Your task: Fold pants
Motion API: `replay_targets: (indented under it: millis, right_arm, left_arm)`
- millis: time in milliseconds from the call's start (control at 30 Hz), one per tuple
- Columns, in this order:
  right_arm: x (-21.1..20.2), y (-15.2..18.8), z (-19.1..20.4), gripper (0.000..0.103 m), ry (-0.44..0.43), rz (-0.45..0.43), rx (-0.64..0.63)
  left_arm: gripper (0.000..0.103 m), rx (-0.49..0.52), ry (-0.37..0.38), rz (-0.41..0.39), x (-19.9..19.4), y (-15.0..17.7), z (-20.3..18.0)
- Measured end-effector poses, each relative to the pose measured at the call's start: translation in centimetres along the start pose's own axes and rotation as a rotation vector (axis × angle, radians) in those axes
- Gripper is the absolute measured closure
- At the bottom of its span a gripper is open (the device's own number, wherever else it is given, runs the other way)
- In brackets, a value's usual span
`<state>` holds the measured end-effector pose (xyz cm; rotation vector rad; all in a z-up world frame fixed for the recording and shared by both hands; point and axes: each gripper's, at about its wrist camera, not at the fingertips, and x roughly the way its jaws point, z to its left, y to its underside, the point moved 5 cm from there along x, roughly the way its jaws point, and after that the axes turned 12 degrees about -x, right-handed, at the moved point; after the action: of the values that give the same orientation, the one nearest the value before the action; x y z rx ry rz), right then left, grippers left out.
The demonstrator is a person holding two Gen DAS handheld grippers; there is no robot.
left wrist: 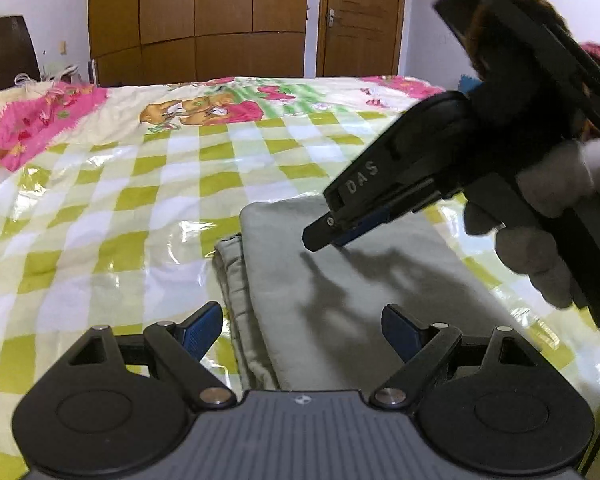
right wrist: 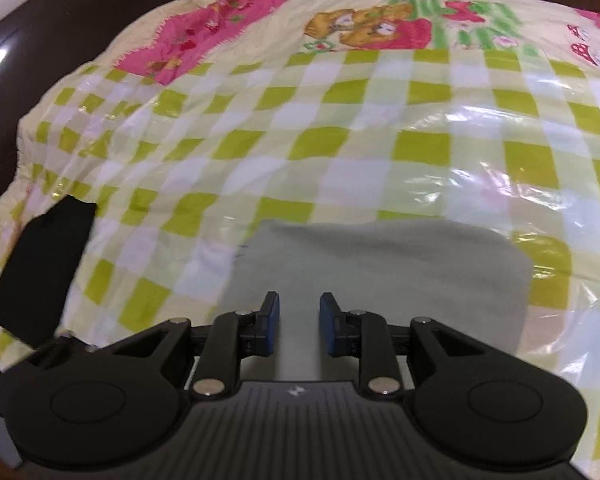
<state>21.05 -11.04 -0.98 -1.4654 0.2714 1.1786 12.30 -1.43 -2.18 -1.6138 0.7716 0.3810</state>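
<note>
- The left gripper (left wrist: pixel 302 330) is at the bottom of the left wrist view. Its two blue pads are far apart and hold nothing.
- Between and just past those pads lie the pants (left wrist: pixel 340 280). They are grey-green and folded into a flat pile. The left wrist view shows the stacked layers along the pile's left edge, which the right wrist view does not show clearly.
- The right gripper (left wrist: pixel 328 236) comes in from the right side of the left wrist view, tilted down over the pants. It casts a dark shadow on the cloth. From this side one cannot tell if its tips touch the pants.
- A hand (left wrist: pixel 556 224) in a light grey glove holds the right gripper's handle. Only the left wrist view shows this hand.
- In the right wrist view, the right gripper (right wrist: pixel 299 320) has its blue pads a little apart, with nothing between them. The pants (right wrist: pixel 380 264) lie right under and ahead of them.
- Only the right wrist view shows a flat black thing (right wrist: pixel 44 268) at the left.
- The pants rest on a bed cover (left wrist: pixel 140 184) with green and white squares and a shiny clear sheet on top.
- Farther away the cover has pink patches and a bear picture (left wrist: pixel 192 110).
- Behind the bed, only the left wrist view shows a brown wardrobe (left wrist: pixel 198 20) and a brown door (left wrist: pixel 362 18).
</note>
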Motion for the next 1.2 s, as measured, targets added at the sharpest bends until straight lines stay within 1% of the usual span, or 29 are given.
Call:
replay_targets:
  millis: [33,133,233,300,367,433,467,500,533,567,633,667,767,800,833,867,900,933,1033,1100,1133,1167,1200]
  right_arm:
    - [0.3,-0.1,-0.2,0.079,-0.004,0.002,-0.002]
    - [1.5,-0.6,0.0,0.078,-0.007,0.012,-0.026]
    - [1.7,-1.0,0.7,0.065,-0.031,0.003,-0.019]
    - [1.6,-1.1,1.4,0.063,-0.046,-0.005,-0.021]
    - [1.9,-1.1,2.3,0.063,-0.039,0.003,-0.033]
    - [2.8,-1.3,2.7,0.066,0.045,0.014,-0.058]
    - [3.2,-1.4,2.7,0.078,0.077,0.024,-0.062]
    - [3.6,-1.4,2.5,0.087,0.088,0.038,-0.050]
    - [4.0,-1.3,2.3,0.098,0.081,0.051,-0.025]
    - [4.0,-1.3,1.9,0.101,0.072,0.053,-0.002]
    - [3.4,-1.3,1.6,0.101,0.066,0.037,0.019]
    - [2.9,-1.4,1.5,0.100,0.069,0.029,0.020]
    - [2.2,-1.7,1.6,0.088,0.053,0.017,0.045]
    - [2.4,-1.8,1.7,0.082,0.034,0.026,0.057]
    - [2.7,-1.9,1.8,0.073,0.018,0.031,0.080]
    - [2.9,-2.0,1.9,0.070,0.013,0.034,0.090]
    - [3.2,-2.2,2.3,0.069,0.027,0.037,0.076]
    - [3.5,-2.3,2.7,0.066,0.053,0.041,0.055]
    - [4.4,-2.4,3.3,0.069,0.135,0.056,0.013]
    - [5.0,-2.2,2.9,0.081,0.144,0.074,0.026]
    - [5.0,-2.1,2.8,0.091,0.136,0.077,0.035]
    - [4.8,-2.0,2.7,0.097,0.123,0.075,0.045]
    - [4.5,-2.0,2.7,0.097,0.114,0.070,0.049]
  left_arm:
    - [0.007,-0.003,-0.002,0.012,0.2,0.1,0.1]
    - [0.011,-0.038,0.006,0.040,0.5,0.6,0.3]
    - [0.019,-0.049,0.012,0.046,0.3,0.9,0.2]
    - [0.031,-0.045,0.012,0.054,0.3,1.2,0.0]
    - [0.037,-0.040,0.010,0.062,0.4,1.5,-0.1]
    - [0.041,-0.044,0.005,0.067,0.5,1.6,0.1]
    - [0.044,-0.052,0.006,0.068,0.4,1.7,0.2]
    - [0.048,-0.059,0.010,0.065,0.3,1.6,0.4]
    - [0.049,-0.067,0.013,0.061,0.2,1.5,0.6]
    - [0.051,-0.074,0.016,0.056,0.0,1.4,0.7]
    - [0.051,-0.093,0.019,0.055,-0.1,1.4,1.1]
    - [0.051,-0.102,0.022,0.058,0.0,1.4,1.3]
    - [0.051,-0.101,0.024,0.058,0.0,1.6,1.1]
    - [0.051,-0.094,0.023,0.057,0.0,1.7,0.9]
    - [0.051,-0.089,0.020,0.056,0.0,1.7,0.8]
    - [0.050,-0.085,0.018,0.057,0.0,1.8,0.8]
    - [0.049,-0.081,0.014,0.061,0.0,1.8,0.8]
    - [0.048,-0.080,0.012,0.062,0.1,1.8,0.8]
    - [0.048,-0.079,0.002,0.067,0.2,2.0,0.9]
    - [0.048,-0.077,0.004,0.069,0.3,2.1,0.9]
    - [0.049,-0.077,0.008,0.063,0.1,2.1,1.0]
    - [0.055,-0.078,0.014,0.052,-0.1,2.0,1.0]
    - [0.064,-0.078,0.018,0.042,-0.4,1.9,1.1]
